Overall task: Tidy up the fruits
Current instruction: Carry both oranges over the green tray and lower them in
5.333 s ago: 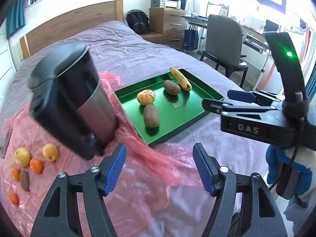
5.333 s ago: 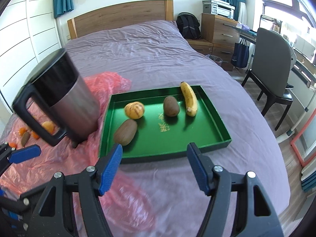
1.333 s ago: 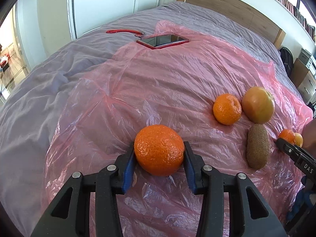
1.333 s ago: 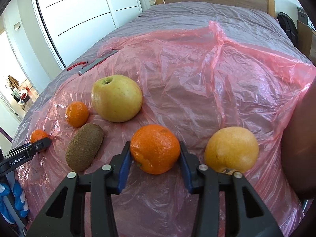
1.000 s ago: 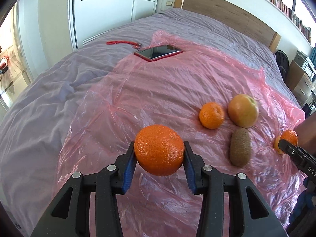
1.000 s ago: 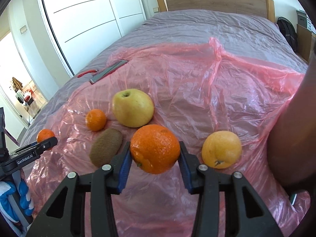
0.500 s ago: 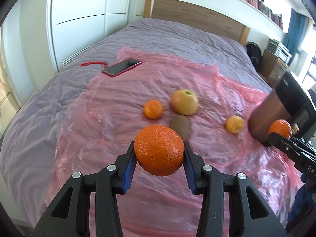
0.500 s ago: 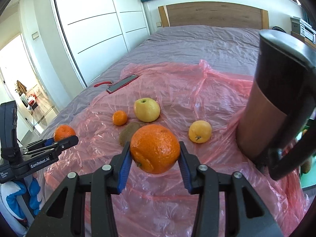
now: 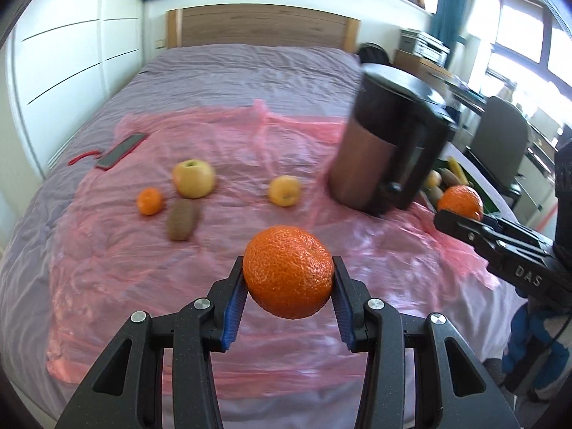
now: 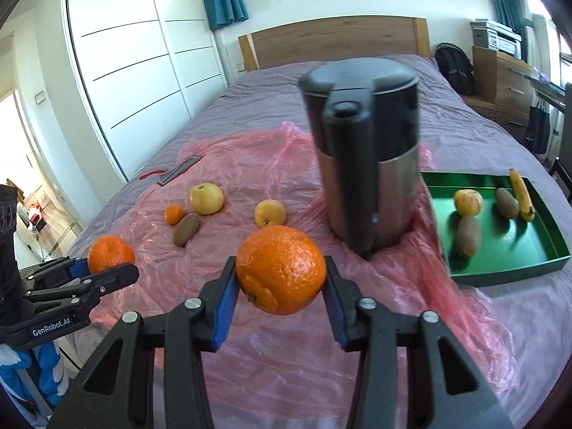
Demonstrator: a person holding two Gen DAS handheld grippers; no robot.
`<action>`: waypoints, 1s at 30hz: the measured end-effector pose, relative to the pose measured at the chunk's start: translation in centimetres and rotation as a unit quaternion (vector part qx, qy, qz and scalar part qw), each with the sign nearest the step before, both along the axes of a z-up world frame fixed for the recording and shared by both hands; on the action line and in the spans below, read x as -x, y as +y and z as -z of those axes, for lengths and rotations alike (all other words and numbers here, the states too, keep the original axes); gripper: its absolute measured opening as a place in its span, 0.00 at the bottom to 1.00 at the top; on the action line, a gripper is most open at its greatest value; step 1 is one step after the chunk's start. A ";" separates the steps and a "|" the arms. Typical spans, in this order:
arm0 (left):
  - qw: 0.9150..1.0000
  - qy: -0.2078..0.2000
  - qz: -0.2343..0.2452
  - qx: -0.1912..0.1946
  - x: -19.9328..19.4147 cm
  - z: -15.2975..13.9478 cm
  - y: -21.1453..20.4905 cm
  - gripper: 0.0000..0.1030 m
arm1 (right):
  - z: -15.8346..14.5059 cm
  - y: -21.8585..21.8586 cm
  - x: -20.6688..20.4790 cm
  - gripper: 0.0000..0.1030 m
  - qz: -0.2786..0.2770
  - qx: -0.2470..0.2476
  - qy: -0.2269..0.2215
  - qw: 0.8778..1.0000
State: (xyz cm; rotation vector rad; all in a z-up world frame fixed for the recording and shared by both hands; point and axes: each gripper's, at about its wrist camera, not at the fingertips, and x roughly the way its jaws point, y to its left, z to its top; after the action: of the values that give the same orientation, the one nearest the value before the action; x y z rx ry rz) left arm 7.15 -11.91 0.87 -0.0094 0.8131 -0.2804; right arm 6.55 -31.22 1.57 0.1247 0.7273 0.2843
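Note:
My left gripper (image 9: 289, 277) is shut on an orange (image 9: 289, 268) and holds it in the air above the pink plastic sheet (image 9: 250, 150). My right gripper (image 10: 281, 279) is shut on a second orange (image 10: 281, 264), also lifted. On the sheet lie a yellow apple (image 10: 206, 198), a small mandarin (image 10: 174, 213), a kiwi (image 10: 185, 229) and a yellow-orange fruit (image 10: 270, 212). At the right, the green tray (image 10: 507, 273) holds a banana (image 10: 521, 194), two kiwis and a striped round fruit (image 10: 468, 202).
A tall black and steel kettle (image 10: 368, 164) stands on the sheet between the loose fruit and the tray. A phone (image 9: 121, 151) with a red cord lies at the sheet's far left. A chair and a desk stand beyond the bed's right side.
Both grippers have risen with their oranges and swung right, away from the loose fruit. The kettle has come into both views, and the green tray into the right wrist view.

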 end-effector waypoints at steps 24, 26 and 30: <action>0.980 0.018 0.200 -0.001 -7.5 1.5 -31.7 0.38 | 4.0 -27.2 -6.2 0.42 0.194 0.035 -0.012 0.980; 0.978 0.017 0.207 -0.006 -8.2 2.4 -33.2 0.38 | 4.8 -28.5 -6.9 0.42 0.203 0.037 -0.009 0.979; 0.976 0.020 0.216 -0.011 -9.7 3.8 -35.8 0.38 | 6.7 -31.1 -8.3 0.42 0.221 0.043 0.001 0.974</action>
State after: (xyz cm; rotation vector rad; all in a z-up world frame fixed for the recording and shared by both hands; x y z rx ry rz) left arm 16.88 -47.67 -2.96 0.1849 0.8531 -0.6833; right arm 14.90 -62.28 -5.09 0.2012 0.6923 -0.1728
